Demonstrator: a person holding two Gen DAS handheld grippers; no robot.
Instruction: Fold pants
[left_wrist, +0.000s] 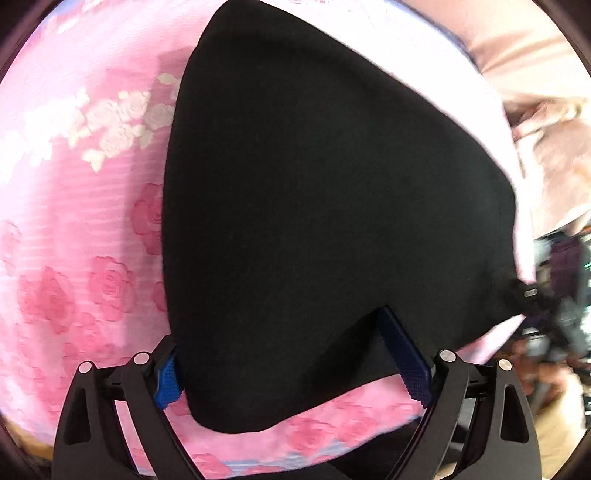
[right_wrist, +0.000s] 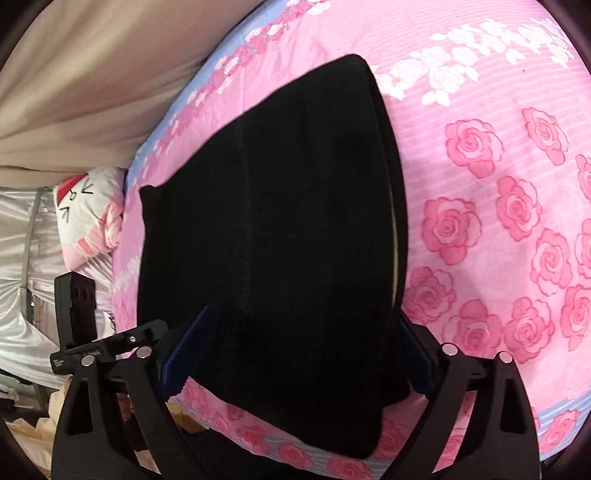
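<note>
A pink bedsheet (right_wrist: 480, 155) printed with darker pink roses and a band of white roses covers the bed, with a pale blue border along its edge. A beige curtain (right_wrist: 85, 74) hangs beyond it. Beside the bed lies a white pillow (right_wrist: 88, 214) with what looks like a cartoon cat face, above silvery fabric (right_wrist: 18, 295).

Your black pants (left_wrist: 314, 221) hide much of the pink rose bedsheet (left_wrist: 74, 258); the clutter (left_wrist: 561, 295) at the left view's right edge is too blurred to identify.
</note>
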